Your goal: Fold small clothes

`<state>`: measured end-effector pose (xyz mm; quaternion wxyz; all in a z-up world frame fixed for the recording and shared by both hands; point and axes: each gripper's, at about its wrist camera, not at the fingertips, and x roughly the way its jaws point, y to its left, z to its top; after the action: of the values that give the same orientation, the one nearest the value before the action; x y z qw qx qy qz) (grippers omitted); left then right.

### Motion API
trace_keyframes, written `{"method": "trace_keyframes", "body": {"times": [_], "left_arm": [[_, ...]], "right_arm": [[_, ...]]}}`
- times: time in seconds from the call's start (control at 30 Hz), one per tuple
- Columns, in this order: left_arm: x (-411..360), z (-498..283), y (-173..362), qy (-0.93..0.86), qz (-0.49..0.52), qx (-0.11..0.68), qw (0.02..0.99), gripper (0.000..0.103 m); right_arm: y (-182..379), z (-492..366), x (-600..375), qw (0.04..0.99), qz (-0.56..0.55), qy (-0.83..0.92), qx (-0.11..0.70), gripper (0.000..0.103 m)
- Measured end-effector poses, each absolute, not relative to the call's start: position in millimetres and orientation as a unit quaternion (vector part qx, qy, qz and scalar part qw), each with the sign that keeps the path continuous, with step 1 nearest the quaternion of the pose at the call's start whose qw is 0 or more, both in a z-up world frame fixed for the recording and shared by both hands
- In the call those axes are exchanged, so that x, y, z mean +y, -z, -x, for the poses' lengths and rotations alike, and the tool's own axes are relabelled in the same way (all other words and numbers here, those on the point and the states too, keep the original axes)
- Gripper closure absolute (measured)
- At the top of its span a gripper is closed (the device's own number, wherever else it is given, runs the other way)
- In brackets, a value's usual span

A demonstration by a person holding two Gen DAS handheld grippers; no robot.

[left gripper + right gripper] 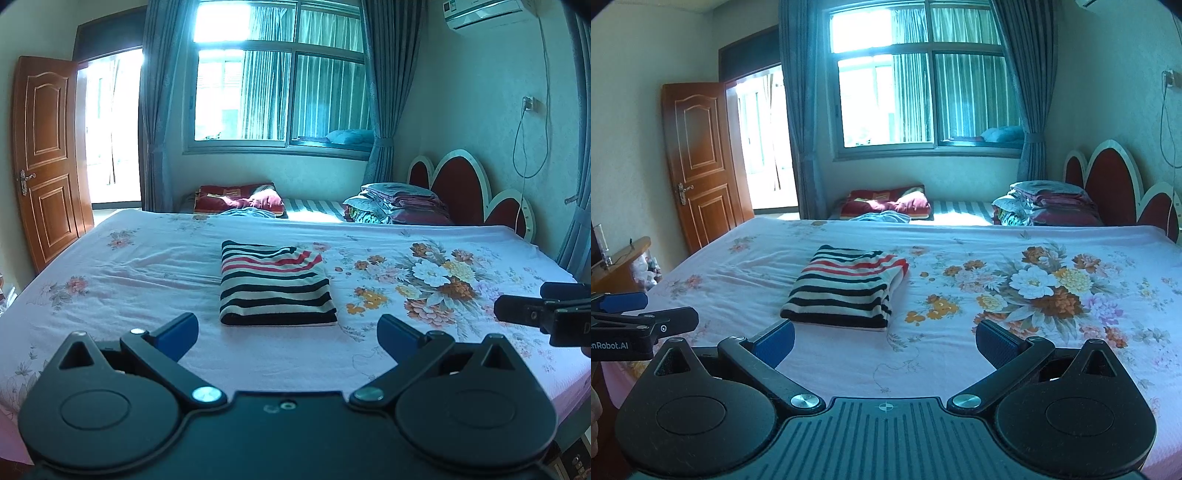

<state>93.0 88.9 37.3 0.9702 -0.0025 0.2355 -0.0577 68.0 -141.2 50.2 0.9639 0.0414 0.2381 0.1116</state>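
A folded striped garment (275,284) lies mid-frame on the floral bedsheet (424,280) (both views), left gripper (288,332) and right gripper (884,341) spread wide, empty.

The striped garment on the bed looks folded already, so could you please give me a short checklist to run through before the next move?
1. Striped garment folded into a compact rectangle: ok.
2. Garment lying flat on the bed sheet, away from the edges: ok.
3. Left gripper open and holding nothing: ok.
4. Right gripper open and holding nothing: ok.
5. Both grippers short of the garment, not touching it: ok.
6. Layers underneath lined up evenly: cannot tell, only the top and the near edge show.
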Motion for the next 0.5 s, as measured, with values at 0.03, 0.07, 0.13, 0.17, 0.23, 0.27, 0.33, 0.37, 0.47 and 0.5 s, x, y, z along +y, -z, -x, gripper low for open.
{"method": "trace_keyframes", "body": {"times": [0.03,0.07,0.13,0.17,0.23,0.27,0.33,0.37,0.47,0.5], "left_arm": [[88.4,-93.2,-37.4,0.057,0.002,0.235,0.97,0.0],[87.7,-93.2,-37.5,0.057,0.0,0.235,0.97,0.0],[86.9,-93.7,-37.6,0.057,-0.001,0.235,0.97,0.0],[86.8,-94.2,-37.7,0.056,-0.002,0.235,0.97,0.0],[86.6,-94.3,-37.6,0.057,-0.002,0.235,0.97,0.0],[86.5,-94.4,-37.6,0.056,-0.002,0.235,0.97,0.0],[86.6,-94.1,-37.4,0.056,-0.002,0.235,0.97,0.0],[86.5,-93.8,-37.4,0.057,-0.002,0.235,0.97,0.0],[86.2,-93.8,-36.9,0.057,-0.003,0.235,0.97,0.0],[86.1,-93.4,-37.0,0.057,-0.003,0.234,0.971,0.0]], "right_arm": [[-50.1,-67.9,-140.8,0.964,-0.041,-0.112,0.238,0.0],[-50.3,-67.6,-140.6,0.964,-0.042,-0.114,0.238,0.0],[-50.0,-67.4,-140.6,0.963,-0.044,-0.115,0.238,0.0],[-50.1,-67.7,-140.6,0.963,-0.044,-0.115,0.238,0.0],[-50.1,-67.6,-140.6,0.963,-0.045,-0.115,0.238,0.0],[-50.0,-67.6,-140.7,0.963,-0.046,-0.115,0.238,0.0],[-49.6,-67.8,-141.8,0.963,-0.049,-0.114,0.239,0.0],[-49.0,-68.4,-142.2,0.963,-0.049,-0.114,0.239,0.0],[-48.9,-69.4,-143.6,0.963,-0.049,-0.113,0.24,0.0],[-49.4,-69.4,-144.0,0.963,-0.05,-0.114,0.24,0.0]]}}
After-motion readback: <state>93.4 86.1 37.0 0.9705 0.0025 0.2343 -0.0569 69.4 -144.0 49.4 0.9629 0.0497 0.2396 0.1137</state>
